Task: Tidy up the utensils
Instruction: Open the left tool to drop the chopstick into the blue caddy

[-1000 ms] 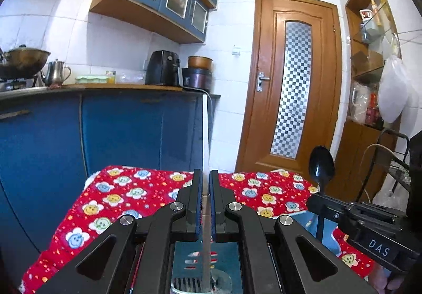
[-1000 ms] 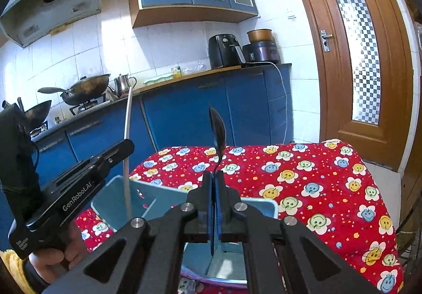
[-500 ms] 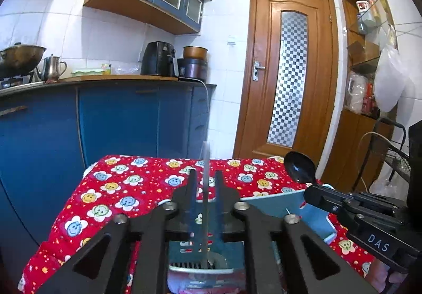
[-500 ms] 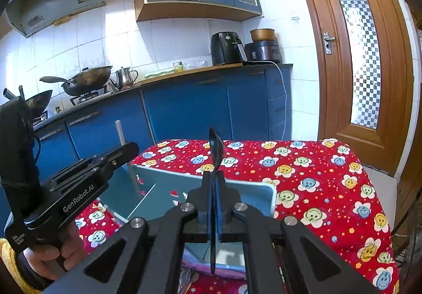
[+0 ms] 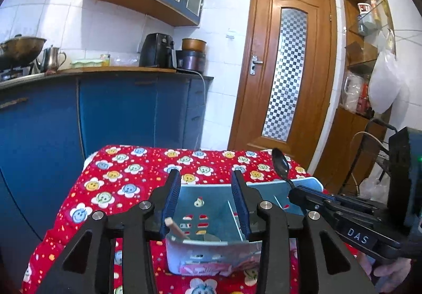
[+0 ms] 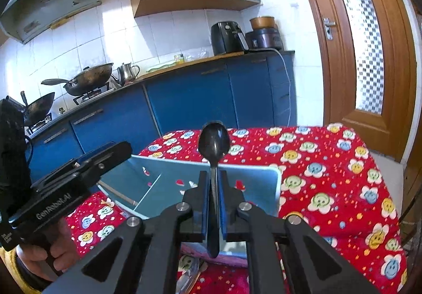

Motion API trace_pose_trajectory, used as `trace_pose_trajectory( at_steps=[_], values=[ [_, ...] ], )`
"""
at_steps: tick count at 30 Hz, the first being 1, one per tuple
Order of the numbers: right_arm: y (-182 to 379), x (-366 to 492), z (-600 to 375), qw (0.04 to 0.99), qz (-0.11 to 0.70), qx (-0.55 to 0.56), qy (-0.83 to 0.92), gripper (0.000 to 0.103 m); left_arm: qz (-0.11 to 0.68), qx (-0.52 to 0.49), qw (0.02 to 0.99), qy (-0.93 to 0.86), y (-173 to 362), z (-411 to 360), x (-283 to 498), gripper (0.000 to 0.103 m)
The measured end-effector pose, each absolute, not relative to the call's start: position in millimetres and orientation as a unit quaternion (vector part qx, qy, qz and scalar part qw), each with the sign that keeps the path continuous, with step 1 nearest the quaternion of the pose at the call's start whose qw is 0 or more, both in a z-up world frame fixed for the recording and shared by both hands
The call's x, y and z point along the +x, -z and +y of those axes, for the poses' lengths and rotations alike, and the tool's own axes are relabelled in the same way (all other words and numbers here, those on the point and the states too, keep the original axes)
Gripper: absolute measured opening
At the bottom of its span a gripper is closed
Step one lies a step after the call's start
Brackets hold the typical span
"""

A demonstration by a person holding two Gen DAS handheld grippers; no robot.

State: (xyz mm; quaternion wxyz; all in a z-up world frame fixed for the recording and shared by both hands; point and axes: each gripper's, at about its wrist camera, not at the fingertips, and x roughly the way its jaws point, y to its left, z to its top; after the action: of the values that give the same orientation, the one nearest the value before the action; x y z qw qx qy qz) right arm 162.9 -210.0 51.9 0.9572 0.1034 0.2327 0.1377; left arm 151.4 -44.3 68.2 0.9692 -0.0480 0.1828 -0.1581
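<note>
On the red floral tablecloth (image 5: 126, 178), left tool (image 5: 205, 199) just spread above the blue box (image 5: 303, 184); right tool (image 6: 213, 194) pinches a black spoon (image 6: 214, 142).

Both handheld grippers are matte black, built of angular arms with triangular cut-outs and round silver screw heads at the joints. The left gripper (image 5: 206, 199) carries ribbed blue pads (image 5: 172, 196) on the inner faces of its jaws; the right gripper (image 6: 214, 190) has the same blue lining. White lettering reads "DAS" at lower right of the left wrist view and "GenRobot.AI" at lower left of the right wrist view. A yellow cuff (image 6: 10, 271) shows at the left wrist.
</note>
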Motion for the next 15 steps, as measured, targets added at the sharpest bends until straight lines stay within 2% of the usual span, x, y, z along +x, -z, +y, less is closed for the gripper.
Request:
trace_pose_trajectory(
  at_steps=[15],
  values=[
    [-66.7, 173.0, -211.6, 0.946, 0.275, 0.084, -0.15, 0.008, 0.196, -0.049, 0.967, 0.156, -70.2, -30.8, 135.4, 0.041]
  ],
)
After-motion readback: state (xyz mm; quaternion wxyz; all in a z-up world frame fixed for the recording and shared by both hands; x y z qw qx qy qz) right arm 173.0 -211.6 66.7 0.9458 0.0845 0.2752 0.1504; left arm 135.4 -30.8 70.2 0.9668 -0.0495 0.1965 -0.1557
